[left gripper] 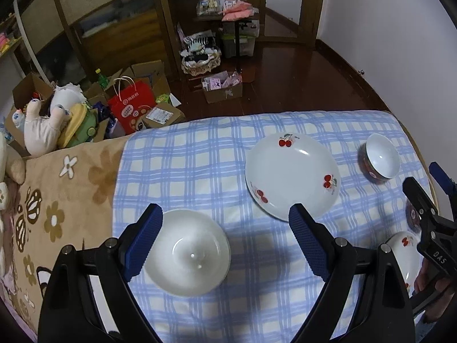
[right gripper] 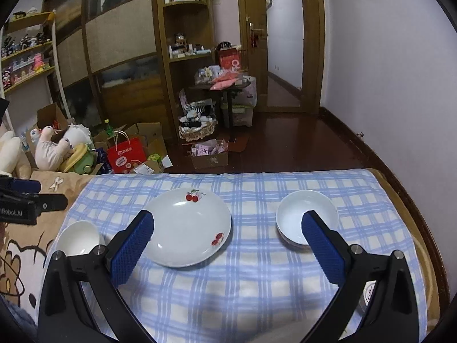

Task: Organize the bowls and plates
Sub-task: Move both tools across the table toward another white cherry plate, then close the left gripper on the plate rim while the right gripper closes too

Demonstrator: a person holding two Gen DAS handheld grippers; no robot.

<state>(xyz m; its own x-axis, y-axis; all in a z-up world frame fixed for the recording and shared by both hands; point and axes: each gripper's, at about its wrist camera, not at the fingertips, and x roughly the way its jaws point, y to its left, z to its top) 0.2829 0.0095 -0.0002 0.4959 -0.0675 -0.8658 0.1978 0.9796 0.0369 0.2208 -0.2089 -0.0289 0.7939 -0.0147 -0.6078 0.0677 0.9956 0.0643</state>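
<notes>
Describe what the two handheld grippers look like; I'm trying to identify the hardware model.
Both the left gripper and right gripper have glossy black plastic arms with silver screws at the joints. Each finger ends in a blue pad with a fine bumpy texture. White lettering shows on the black bodies, only partly readable. No cables or sleeves are visible.

A blue checked cloth (right gripper: pixel 228 285) covers the bed. Left of it lies a tan flowered blanket (left gripper: pixel 57 200). Beyond the cloth's far left corner stand a red paper bag (right gripper: pixel 125 154) and plush toys (left gripper: pixel 48 120). Straight beyond it, on the wooden floor (right gripper: pixel 285 143), sits a cardboard box (right gripper: pixel 210 157).
</notes>
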